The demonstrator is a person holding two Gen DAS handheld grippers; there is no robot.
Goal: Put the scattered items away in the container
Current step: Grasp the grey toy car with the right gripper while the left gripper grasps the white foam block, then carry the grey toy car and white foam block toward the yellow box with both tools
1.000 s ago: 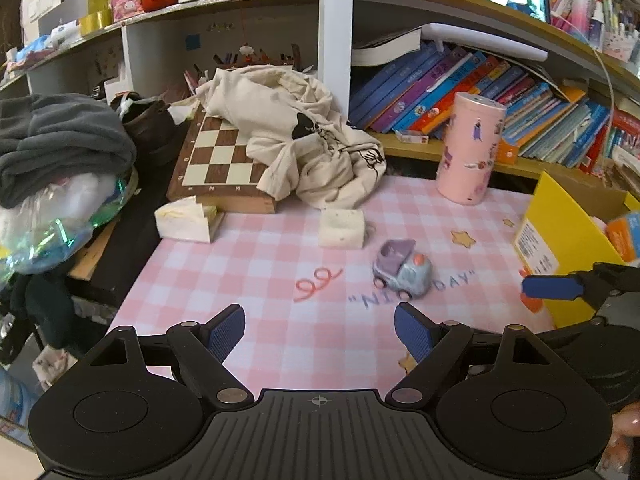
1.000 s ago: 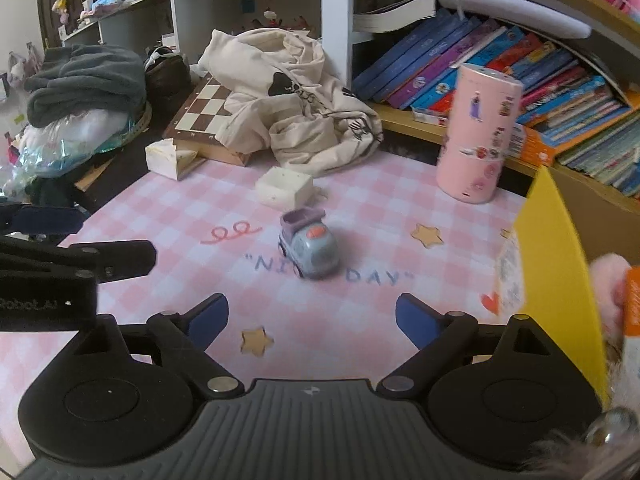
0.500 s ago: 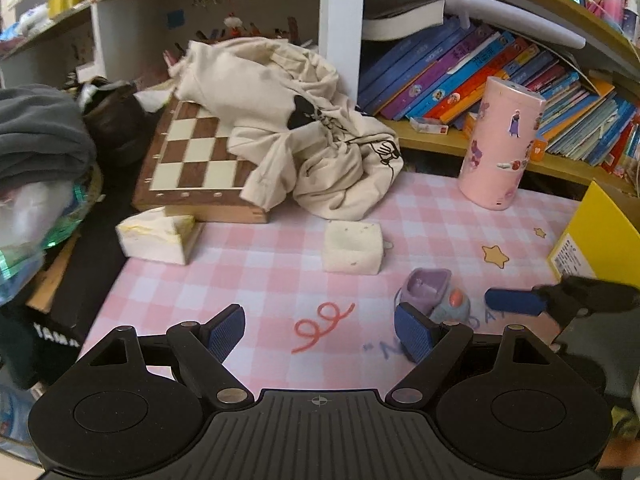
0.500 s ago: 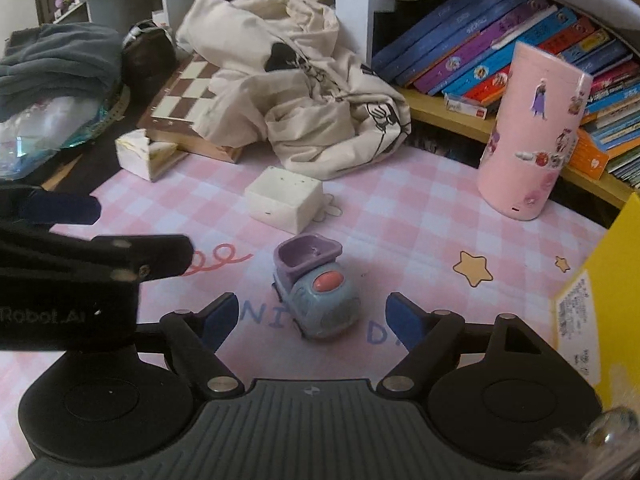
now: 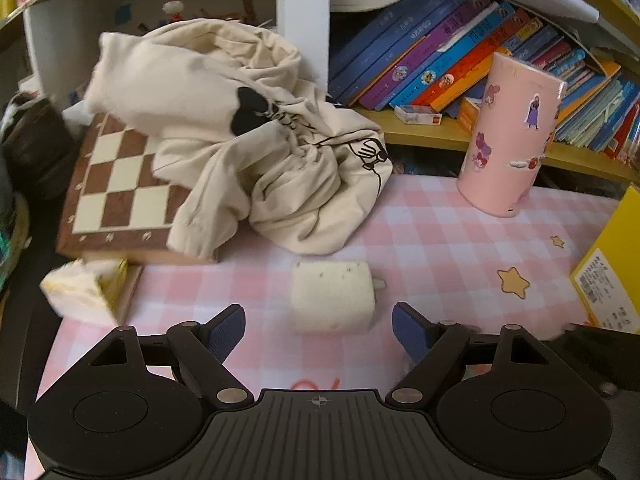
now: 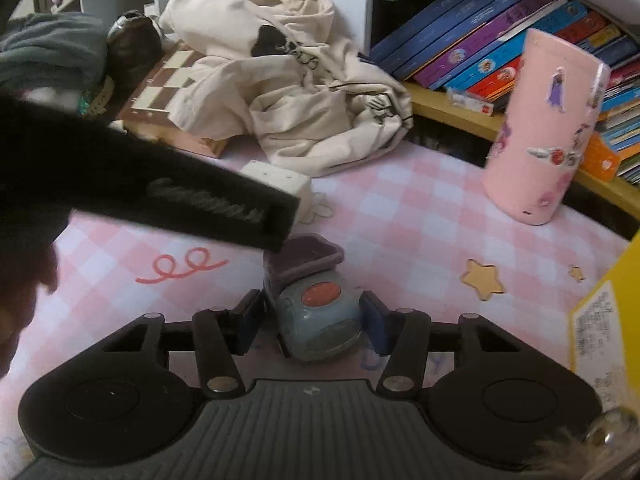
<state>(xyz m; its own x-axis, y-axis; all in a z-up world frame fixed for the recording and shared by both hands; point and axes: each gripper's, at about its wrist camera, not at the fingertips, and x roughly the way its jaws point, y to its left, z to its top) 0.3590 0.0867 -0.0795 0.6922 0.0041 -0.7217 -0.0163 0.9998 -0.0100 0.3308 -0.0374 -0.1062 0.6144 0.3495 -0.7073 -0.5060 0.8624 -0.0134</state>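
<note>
right claw (image 6: 312, 326) has just been closing, pads now pinching the toy car (image 6: 316, 312) on the pink counter (image 6: 400, 216) for the yellow container (image 6: 616, 320). left claw (image 5: 319, 330) released wide – straddling the cream block (image 5: 332, 300), not touching.

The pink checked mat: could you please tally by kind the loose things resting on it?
Toy car: 1
Cream foam block: 1
Pink stickered canister: 1
Cream cloth bag: 1
Total: 4
</note>
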